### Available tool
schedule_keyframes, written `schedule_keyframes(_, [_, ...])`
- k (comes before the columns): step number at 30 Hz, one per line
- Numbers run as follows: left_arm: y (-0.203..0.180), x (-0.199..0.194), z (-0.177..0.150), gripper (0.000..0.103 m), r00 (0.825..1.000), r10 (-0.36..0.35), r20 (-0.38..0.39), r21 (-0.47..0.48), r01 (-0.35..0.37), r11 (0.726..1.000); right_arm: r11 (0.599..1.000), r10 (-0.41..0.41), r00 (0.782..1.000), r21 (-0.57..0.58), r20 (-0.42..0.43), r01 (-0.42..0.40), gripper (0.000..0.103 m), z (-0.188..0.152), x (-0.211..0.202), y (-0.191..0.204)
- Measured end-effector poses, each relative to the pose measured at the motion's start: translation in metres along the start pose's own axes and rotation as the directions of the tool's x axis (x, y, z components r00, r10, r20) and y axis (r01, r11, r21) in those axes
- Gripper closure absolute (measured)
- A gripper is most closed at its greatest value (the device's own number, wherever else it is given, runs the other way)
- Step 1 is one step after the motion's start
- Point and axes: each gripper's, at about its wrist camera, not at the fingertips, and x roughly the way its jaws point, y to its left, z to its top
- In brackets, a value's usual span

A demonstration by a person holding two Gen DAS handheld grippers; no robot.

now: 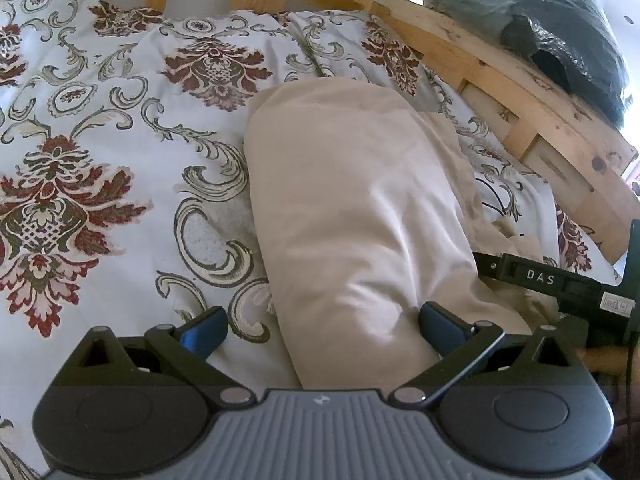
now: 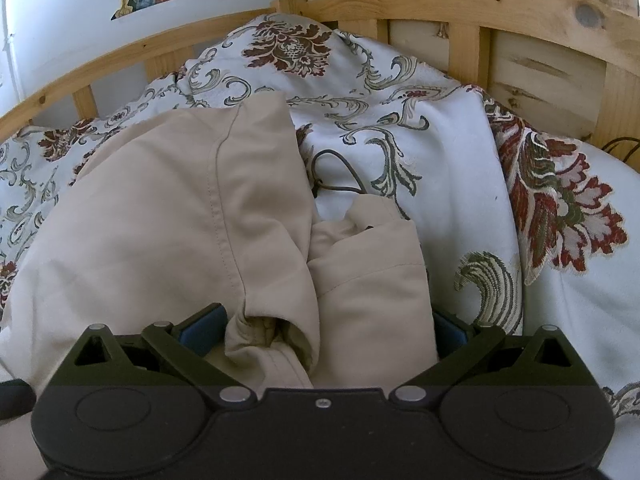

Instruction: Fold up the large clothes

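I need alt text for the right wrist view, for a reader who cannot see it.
The open right gripper straddles a bunched beige garment lying on a floral bedspread. A thin dark cord lies on the bedspread just past the garment, and a wooden bed frame runs behind.
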Motion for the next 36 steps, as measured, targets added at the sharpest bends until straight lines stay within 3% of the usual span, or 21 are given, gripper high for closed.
schedule_keyframes(15, [0.0, 0.001, 0.001, 0.0, 1.0, 0.0, -0.003, -0.013, 0.0, 1.0, 1.0, -0.004, 1.0, -0.001, 0.002, 0.004, 0.001, 0.0, 0.0, 0.0])
schedule_keyframes(20, [-0.001, -0.006, 0.003, 0.001, 0.999, -0.025, 0.041, 0.006, 0.025, 1.0, 1.0, 0.002, 1.0, 0.01, 0.009, -0.002, 0.001, -0.001, 0.0, -0.001])
schedule_keyframes(25, [0.005, -0.009, 0.022, 0.0, 0.984, -0.109, 0.142, -0.04, 0.116, 0.992, 0.999, 0.021, 0.999, 0.034, 0.03, -0.022, 0.001, -0.007, -0.005, -0.003])
schedule_keyframes(30, [0.023, 0.029, 0.04, 0.0, 0.994, -0.106, 0.034, -0.104, 0.109, 0.989, 1.0, 0.013, 0.996, 0.005, 0.09, -0.014, 0.004, -0.013, -0.008, 0.002])
schedule_keyframes(36, [0.041, 0.046, 0.048, 0.0, 0.975, -0.214, -0.053, -0.142, 0.205, 0.968, 0.997, 0.027, 0.991, -0.074, 0.132, -0.017, 0.028, -0.016, -0.014, 0.013])
